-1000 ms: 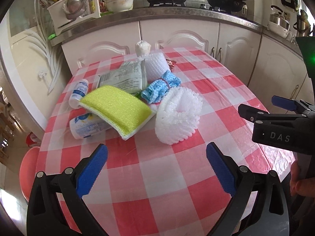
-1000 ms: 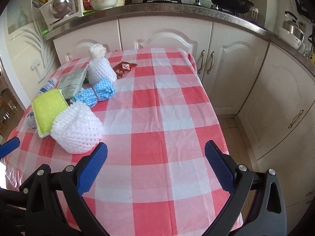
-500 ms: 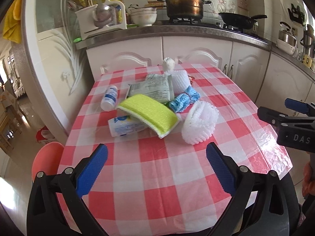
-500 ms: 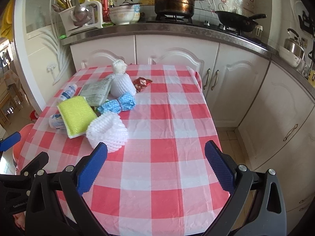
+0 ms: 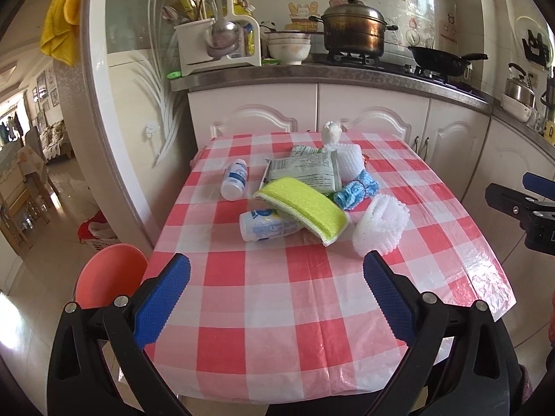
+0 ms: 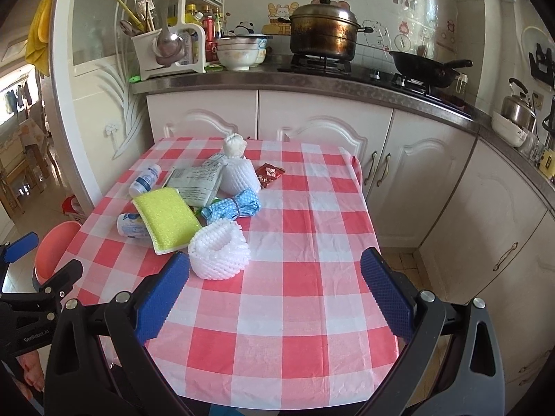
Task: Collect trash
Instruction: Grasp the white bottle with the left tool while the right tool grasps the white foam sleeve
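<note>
Trash lies in a pile on the red-checked table: a yellow-green sponge, two white bottles, a grey-green packet, blue crumpled wrap, white foam nets, a white wad. The right wrist view shows the sponge, near foam net and a red wrapper. My left gripper is open and empty over the near table edge. My right gripper is open and empty, near the foam net.
A salmon-pink bin stands on the floor left of the table, also in the right wrist view. White cabinets and a counter with a pot, pan and utensil rack lie behind.
Both grippers have pulled back and up from the table, so the pile looks smaller and farther. The pink bin has come into view. Both stay open; nothing on the table moved.
</note>
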### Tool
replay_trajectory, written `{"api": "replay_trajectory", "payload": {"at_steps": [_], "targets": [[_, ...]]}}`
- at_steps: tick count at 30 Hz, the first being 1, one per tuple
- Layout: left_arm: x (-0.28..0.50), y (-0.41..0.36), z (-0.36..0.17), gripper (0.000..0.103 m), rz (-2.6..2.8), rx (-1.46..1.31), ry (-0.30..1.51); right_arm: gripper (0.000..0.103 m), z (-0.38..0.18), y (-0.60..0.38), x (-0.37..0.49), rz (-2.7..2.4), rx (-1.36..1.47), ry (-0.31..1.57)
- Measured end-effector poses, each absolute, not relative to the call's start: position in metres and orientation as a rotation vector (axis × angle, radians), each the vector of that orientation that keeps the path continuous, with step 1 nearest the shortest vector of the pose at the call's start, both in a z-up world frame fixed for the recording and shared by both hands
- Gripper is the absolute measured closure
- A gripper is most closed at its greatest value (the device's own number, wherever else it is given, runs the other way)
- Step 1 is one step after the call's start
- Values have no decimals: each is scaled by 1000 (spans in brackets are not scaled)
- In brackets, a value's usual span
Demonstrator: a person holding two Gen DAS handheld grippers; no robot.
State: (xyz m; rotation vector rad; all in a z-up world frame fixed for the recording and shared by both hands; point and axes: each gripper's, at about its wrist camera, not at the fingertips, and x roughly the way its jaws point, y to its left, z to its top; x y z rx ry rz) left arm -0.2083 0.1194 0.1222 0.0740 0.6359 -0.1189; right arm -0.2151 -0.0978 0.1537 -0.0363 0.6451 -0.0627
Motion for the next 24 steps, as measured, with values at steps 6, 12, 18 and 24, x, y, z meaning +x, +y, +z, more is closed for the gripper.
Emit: {"api": "replay_trajectory", "payload": {"at_steps": [6, 12, 18, 24], "targets": [[-207, 138, 126, 5, -152, -6, 632, 4, 165, -100, -224, -53, -18, 600], [-179, 167, 130, 5, -196, -90, 621, 4, 168, -114, -225, 17, 73, 523], [-115, 197, 123, 5, -228, -180, 656, 4, 149, -124, -200, 158, 189, 545], [-46, 219, 101, 5, -243, -289, 715, 4, 117, -121, -168, 280, 288, 634]]}}
